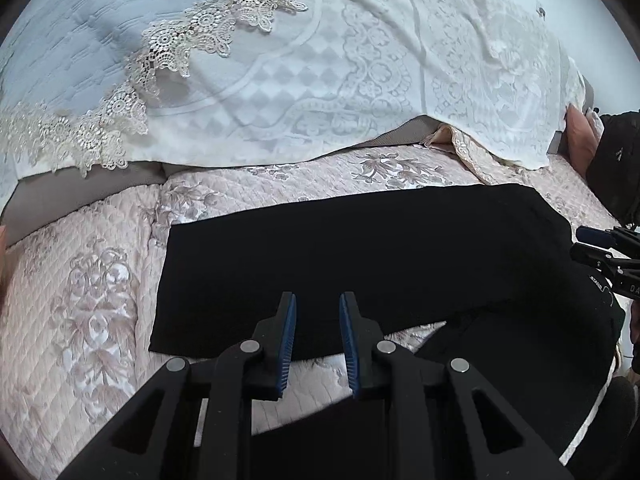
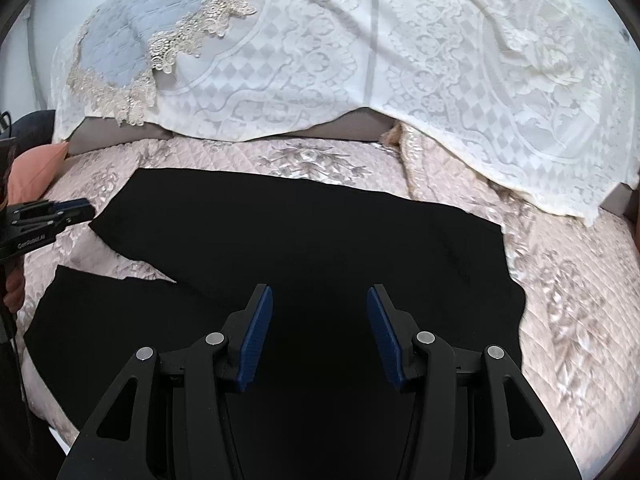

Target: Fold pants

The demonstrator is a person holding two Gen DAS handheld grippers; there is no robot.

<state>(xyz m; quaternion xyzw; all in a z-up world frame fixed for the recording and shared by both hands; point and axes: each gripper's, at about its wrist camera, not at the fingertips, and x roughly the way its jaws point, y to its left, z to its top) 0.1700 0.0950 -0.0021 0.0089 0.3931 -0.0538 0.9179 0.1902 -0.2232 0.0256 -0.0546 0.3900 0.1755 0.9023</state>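
Pants laid flat, folding not yet begun

Left wrist view: black pants (image 1: 360, 256) lie spread on the quilted pink bedspread (image 1: 80, 280) of a bed, one leg stretching flat toward the left with its hem squared off, the second leg running below it and apart from it, a wedge of bedspread showing between them. The left tool (image 1: 318, 312) hovers over the near edge of the upper leg, its blue pads a narrow gap apart and gripping nothing. The right tool (image 1: 600, 248) shows at the right edge, near the waist end; whether it is parted cannot be told from here. A white lace cover (image 1: 360, 80) drapes the sofa-like back behind.

Right wrist view: the right tool (image 2: 320, 308) hangs above the wide waist part of the pants (image 2: 320, 240), pads set wide and empty. The two legs fork to the left, unstacked. The left tool (image 2: 60, 212) sits just beside the far leg's hem.

Judgement: the garment looks only smoothed out; laying one leg over the other, then folding lengthwise, all seems left to do
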